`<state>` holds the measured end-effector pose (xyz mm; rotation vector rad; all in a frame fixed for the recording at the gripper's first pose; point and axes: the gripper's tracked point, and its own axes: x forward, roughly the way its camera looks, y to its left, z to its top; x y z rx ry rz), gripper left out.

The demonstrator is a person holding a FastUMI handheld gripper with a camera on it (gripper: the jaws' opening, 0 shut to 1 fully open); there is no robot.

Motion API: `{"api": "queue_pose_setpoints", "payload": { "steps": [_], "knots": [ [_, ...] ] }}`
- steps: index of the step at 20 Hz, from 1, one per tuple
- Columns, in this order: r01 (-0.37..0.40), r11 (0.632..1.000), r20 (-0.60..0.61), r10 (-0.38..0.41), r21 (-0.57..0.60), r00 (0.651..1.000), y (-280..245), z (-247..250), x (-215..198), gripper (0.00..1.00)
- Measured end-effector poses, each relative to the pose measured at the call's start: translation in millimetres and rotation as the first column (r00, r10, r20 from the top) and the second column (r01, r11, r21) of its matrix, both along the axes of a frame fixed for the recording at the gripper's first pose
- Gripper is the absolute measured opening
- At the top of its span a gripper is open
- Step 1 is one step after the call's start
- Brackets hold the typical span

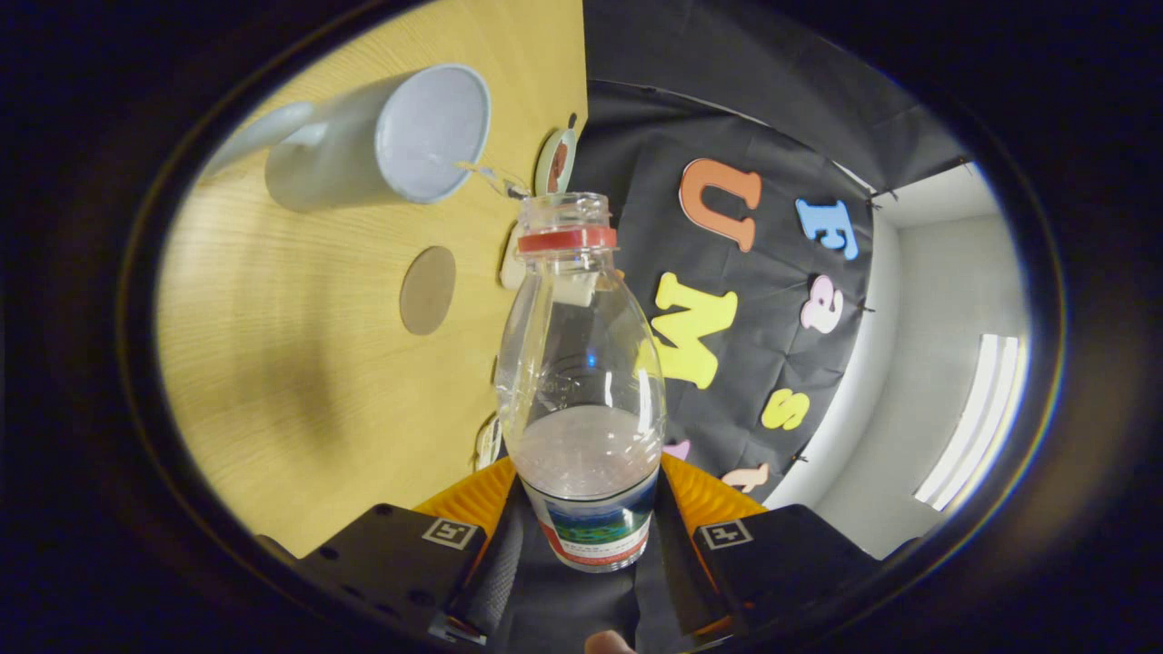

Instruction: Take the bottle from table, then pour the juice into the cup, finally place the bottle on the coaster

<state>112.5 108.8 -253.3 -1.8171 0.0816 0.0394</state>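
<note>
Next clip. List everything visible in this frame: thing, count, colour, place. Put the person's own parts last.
bottle: one, clear plastic with a red neck ring and no cap, held between the fingers, tipped toward the cup, some liquid left near its base.
cup: one, white with a handle, on the table beyond the bottle's mouth; a thin stream runs from the bottle into it.
coaster: one, round, brownish, on the table between the cup and the fingers.
small round items: a few along the table's edge, too small to identify.
table: one, light wood.
ceiling light: one, white, past the booth wall.
tool: one, fingers closed on the bottle's lower body.
</note>
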Motion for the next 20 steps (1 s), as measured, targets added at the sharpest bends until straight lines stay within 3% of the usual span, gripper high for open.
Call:
{"api": "queue_pose_setpoints", "payload": {
  "steps": [20],
  "knots": [
    [-0.04,0.996,0.005,0.04,-0.079,0.999,8,13,4,0.74]
  ]
}}
